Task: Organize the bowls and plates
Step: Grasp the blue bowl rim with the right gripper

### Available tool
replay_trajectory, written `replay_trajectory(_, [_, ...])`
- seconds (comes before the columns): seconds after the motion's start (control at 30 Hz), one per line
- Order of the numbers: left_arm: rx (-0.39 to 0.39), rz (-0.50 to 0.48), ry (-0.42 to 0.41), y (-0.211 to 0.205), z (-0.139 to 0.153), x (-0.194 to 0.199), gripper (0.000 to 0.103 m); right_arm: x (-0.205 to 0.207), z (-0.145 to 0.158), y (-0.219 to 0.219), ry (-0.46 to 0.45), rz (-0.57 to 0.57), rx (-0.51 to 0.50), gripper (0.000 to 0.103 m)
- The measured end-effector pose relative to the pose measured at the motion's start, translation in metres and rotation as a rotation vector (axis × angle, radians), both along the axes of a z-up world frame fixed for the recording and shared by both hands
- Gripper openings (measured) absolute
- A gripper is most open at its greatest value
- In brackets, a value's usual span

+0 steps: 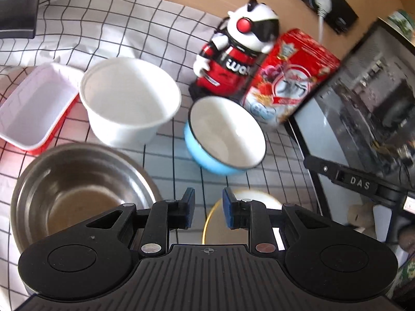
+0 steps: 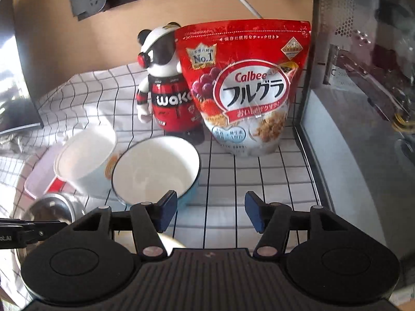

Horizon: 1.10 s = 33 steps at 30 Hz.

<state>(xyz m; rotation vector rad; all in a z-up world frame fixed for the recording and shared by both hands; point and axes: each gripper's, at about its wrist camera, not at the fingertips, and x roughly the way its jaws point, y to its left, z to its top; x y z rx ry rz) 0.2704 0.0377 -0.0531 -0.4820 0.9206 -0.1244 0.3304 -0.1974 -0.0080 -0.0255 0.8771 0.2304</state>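
Bowls are sitting on the checked cloth. I'm holding the left gripper with jaws narrow and empty, a steel bowl at nine o'clock, a white tub at eleven, a blue bowl at twelve. My right gripper is gaping wider, gripping nothing, below the cereal bag.

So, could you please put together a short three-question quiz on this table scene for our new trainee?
1. True or false: the left gripper holds a bowl.
2. What stands nearest the red cereal bag: A) round steel bowl, B) panda figurine in a red shirt, C) red rectangular tray?
3. Fill in: the tall white plastic bowl sits beside a bowl that is white inside and ____ outside.

Key: 1 false; 2 B; 3 blue.
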Motion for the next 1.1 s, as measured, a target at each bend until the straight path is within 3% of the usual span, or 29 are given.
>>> replay_trajectory(0.27, [-0.063,0.086,0.055,0.013,-0.003,0.047,0.025,0.034,-0.016,-0.012,0.110,0.017,0.116,0.058])
replay_trajectory(0.47, [-0.096,0.086,0.097,0.003,-0.013,0.083,0.025,0.054,-0.030,-0.013,0.189,-0.011,0.145,0.058])
replay_trajectory(0.6, [-0.054,0.105,0.114,-0.006,-0.025,0.104,0.024,0.066,-0.037,-0.017,0.219,-0.031,0.164,0.058])
replay_trajectory(0.73, [-0.069,0.149,0.135,-0.004,-0.034,0.114,0.024,0.083,-0.048,-0.007,0.243,-0.023,0.163,0.057])
replay_trajectory(0.83, [-0.047,0.166,0.131,-0.006,-0.030,0.112,0.023,0.094,-0.058,0.007,0.258,-0.001,0.161,0.057])
replay_trajectory(0.93, [-0.028,0.149,0.071,-0.012,-0.013,0.101,0.026,0.102,-0.068,0.018,0.265,0.009,0.145,0.056])
replay_trajectory(1.03, [0.058,0.163,0.057,-0.013,-0.004,0.093,0.026,0.108,-0.072,0.024,0.252,0.021,0.112,0.055])
replay_trajectory(1.1, [0.097,0.165,0.108,-0.012,-0.014,0.100,0.026,0.113,-0.074,0.027,0.243,0.027,0.086,0.055])
